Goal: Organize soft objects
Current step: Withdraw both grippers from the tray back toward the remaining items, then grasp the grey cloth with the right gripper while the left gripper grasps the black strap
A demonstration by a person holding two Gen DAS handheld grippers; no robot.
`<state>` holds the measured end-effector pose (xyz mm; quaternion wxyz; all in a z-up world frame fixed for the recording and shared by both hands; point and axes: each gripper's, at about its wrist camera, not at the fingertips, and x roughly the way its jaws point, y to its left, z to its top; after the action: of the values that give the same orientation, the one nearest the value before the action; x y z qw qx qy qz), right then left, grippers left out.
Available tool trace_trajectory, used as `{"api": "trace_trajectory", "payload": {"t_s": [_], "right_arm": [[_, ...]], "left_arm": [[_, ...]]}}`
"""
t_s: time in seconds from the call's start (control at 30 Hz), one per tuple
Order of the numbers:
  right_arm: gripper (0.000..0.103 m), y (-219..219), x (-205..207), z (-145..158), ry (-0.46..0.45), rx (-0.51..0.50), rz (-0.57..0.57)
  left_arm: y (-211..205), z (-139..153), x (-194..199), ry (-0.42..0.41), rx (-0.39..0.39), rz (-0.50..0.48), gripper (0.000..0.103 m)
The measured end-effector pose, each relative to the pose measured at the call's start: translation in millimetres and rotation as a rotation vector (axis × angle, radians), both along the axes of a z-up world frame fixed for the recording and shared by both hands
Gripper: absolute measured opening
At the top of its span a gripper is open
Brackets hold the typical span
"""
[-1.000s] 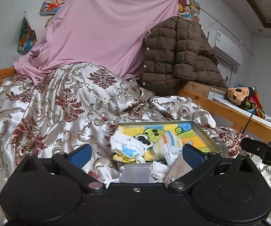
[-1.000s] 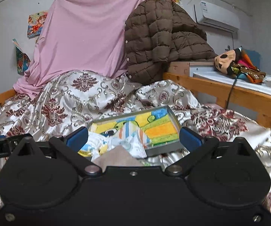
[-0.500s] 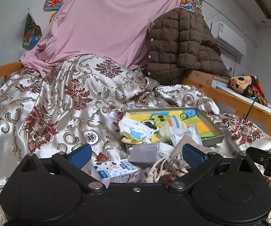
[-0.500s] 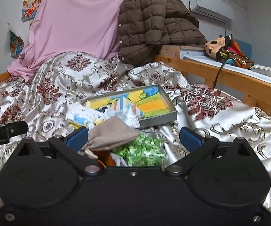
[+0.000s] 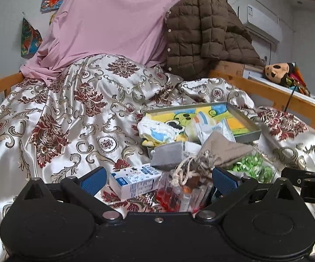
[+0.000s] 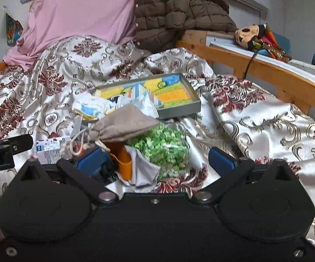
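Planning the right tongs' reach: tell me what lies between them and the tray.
In the right wrist view, between the right tongs and the tray lie a green candy bag and a beige drawstring pouch.

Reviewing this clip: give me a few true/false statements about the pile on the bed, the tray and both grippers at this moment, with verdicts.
1. Both grippers are open and hold nothing. True: the left gripper and the right gripper have their jaws spread wide.
2. The beige drawstring pouch lies partly over the bag of green candies. True.
3. The tray stands on a wooden table. False: it rests on the patterned bedspread.
4. The white and blue carton lies inside the tray. False: it lies on the bedspread, nearer the left gripper.
5. The brown quilted jacket is folded in the tray. False: it is heaped behind it.
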<state>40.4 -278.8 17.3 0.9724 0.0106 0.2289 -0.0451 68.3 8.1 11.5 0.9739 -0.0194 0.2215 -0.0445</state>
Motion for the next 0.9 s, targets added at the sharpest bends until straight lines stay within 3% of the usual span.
{"api": "trace_trajectory", "payload": {"t_s": [0.6, 0.9], "right_arm": [[0.102, 0.6, 24.0, -26.2, 0.211, 0.007, 0.014], [0.102, -17.5, 53.0, -41.4, 0.373, 0.192, 0.075]], "left_arm": [[-12.1, -16.4, 3.0, 0.121, 0.088, 0.015, 0.102], [-19.5, -27.1, 8.3, 0.188, 0.106, -0.033, 0.102]]}}
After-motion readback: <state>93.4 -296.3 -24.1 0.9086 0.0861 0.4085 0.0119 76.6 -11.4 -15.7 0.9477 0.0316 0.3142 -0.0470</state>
